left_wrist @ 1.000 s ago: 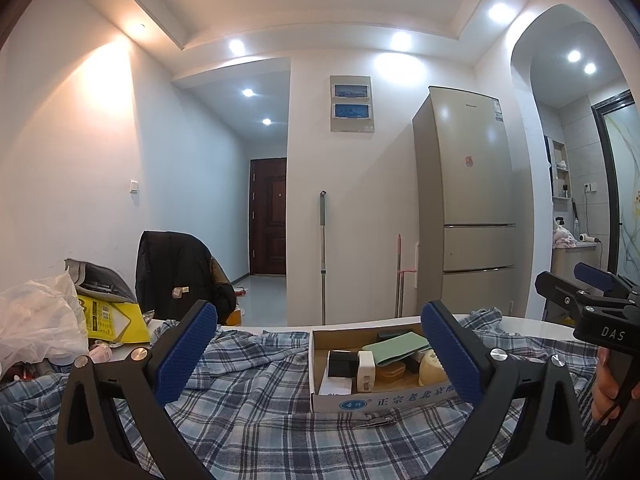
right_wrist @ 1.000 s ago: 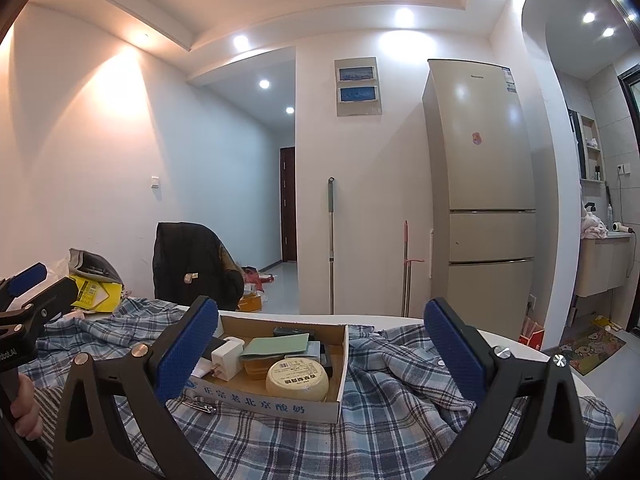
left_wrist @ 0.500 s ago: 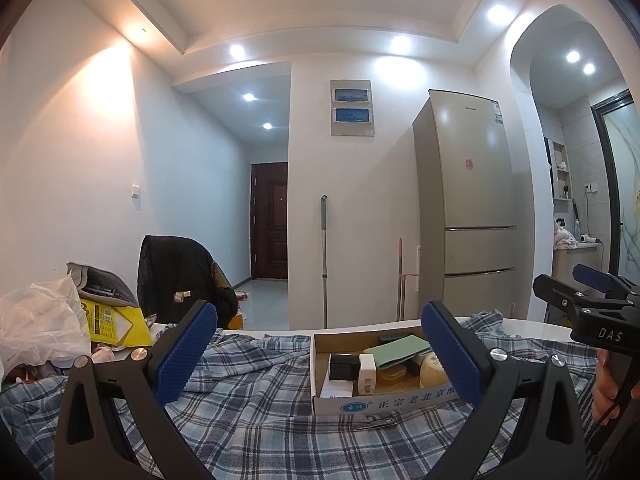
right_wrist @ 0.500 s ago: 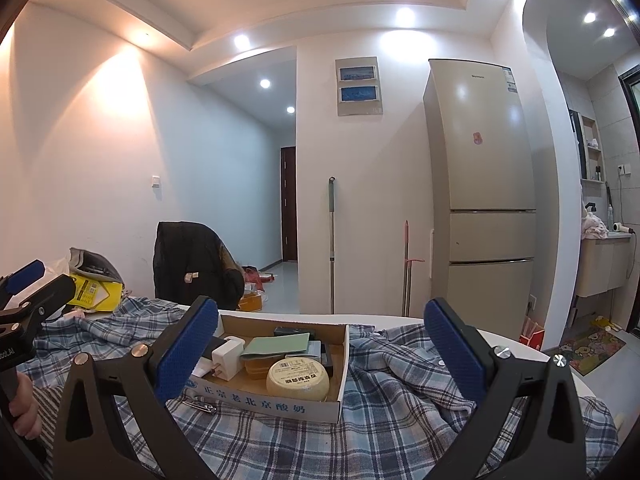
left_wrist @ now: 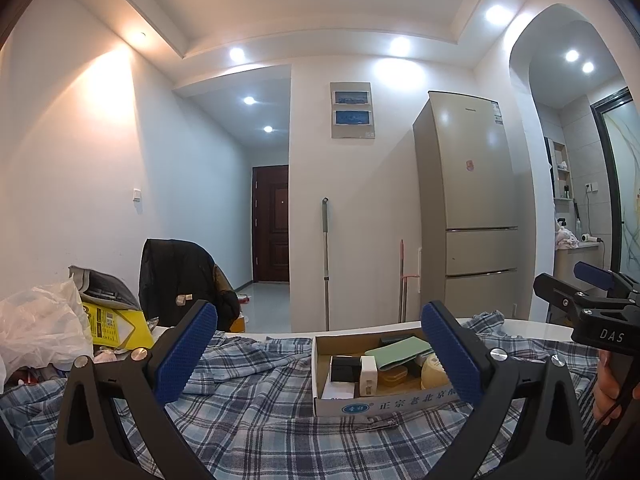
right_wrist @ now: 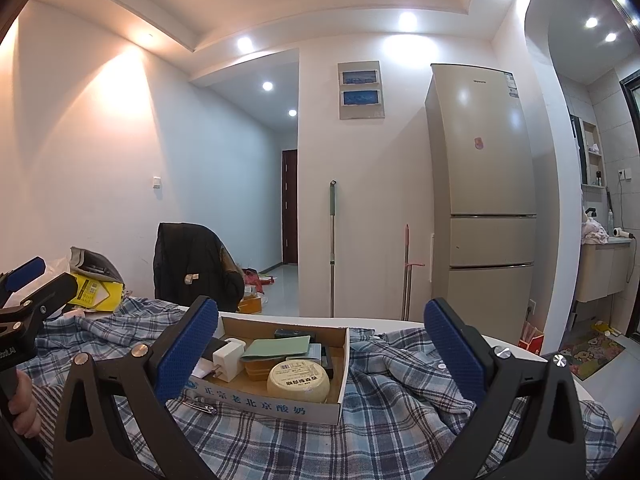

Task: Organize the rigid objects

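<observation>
The cardboard box (right_wrist: pixel 280 376) lies on the plaid cloth (right_wrist: pixel 400 400) that covers the desk, near the far edge of it, and it holds several rigid things: a round cream tin (right_wrist: pixel 298 376) at the front right corner, a white charger (right_wrist: pixel 228 358) at the left side, a green flat case (right_wrist: pixel 276 349) lying over the middle, and a small black box (left_wrist: pixel 344 368) beside the charger. Compared with the frame half a second ago, almost nothing differs; in the left wrist view the box sits slightly lower and the ceiling shows a little more, while the right wrist view is the same. The left tongs (left_wrist: pixel 318 354) are spread wide and hold nothing; the box appears between its two blue pads, closer to the right one, and beyond the tips. The right tongs (right_wrist: pixel 320 354) are also released and empty, and the box lies between the pads, toward the left one, not touching. A small metal nail clipper (right_wrist: pixel 200 398) lies on the cloth just before the box. At the left edge of the desk there are a white plastic bag (left_wrist: pixel 36 328) and a yellow package (left_wrist: pixel 108 326).
</observation>
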